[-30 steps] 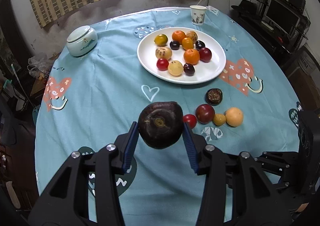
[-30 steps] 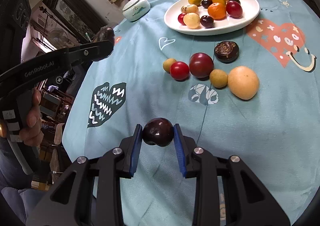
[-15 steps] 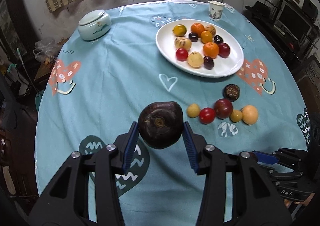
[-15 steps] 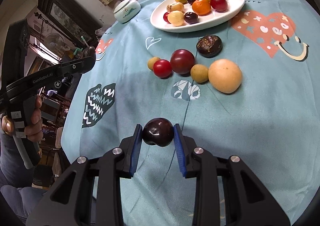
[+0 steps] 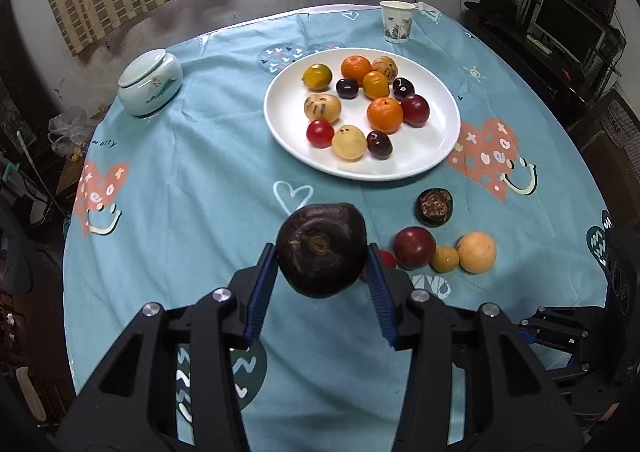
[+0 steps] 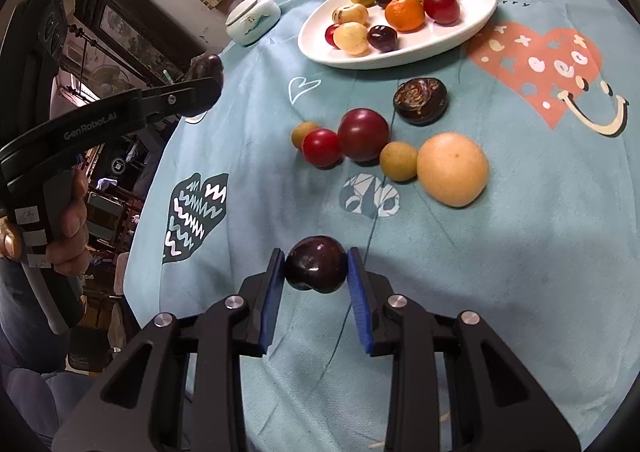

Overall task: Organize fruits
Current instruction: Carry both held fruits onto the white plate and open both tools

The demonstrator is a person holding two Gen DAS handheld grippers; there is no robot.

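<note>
left jaws: pinching the dark brown fruit (image 5: 321,250) between blue pads, held above the cloth; left gripper (image 5: 321,264)
right jaws: pinching the dark plum (image 6: 316,270), also off the cloth; right gripper (image 6: 316,272)
plate count: 11 fruits on the white plate (image 5: 436,156), far ahead of both jaw pairs
loose count: 6 fruits on the tablecloth (image 6: 520,252) between jaws and plate: yellow-orange fruit (image 6: 453,169), two small yellow ones, red tomato (image 6: 321,147), dark red plum (image 6: 363,134), brown ridged fruit (image 6: 420,100)
other: 1 paper cup (image 5: 397,21) beyond plate, 1 lidded jar (image 5: 150,84) far left of left jaws
room: bare cloth left of the left jaws and on the plate's near rim; table edge runs close behind both grippers
hidden: in the left view the held fruit covers most of the tomato and all of one small yellow fruit; cup cut off in the right view
hand: hand (image 6: 68,220) grips left handle
</note>
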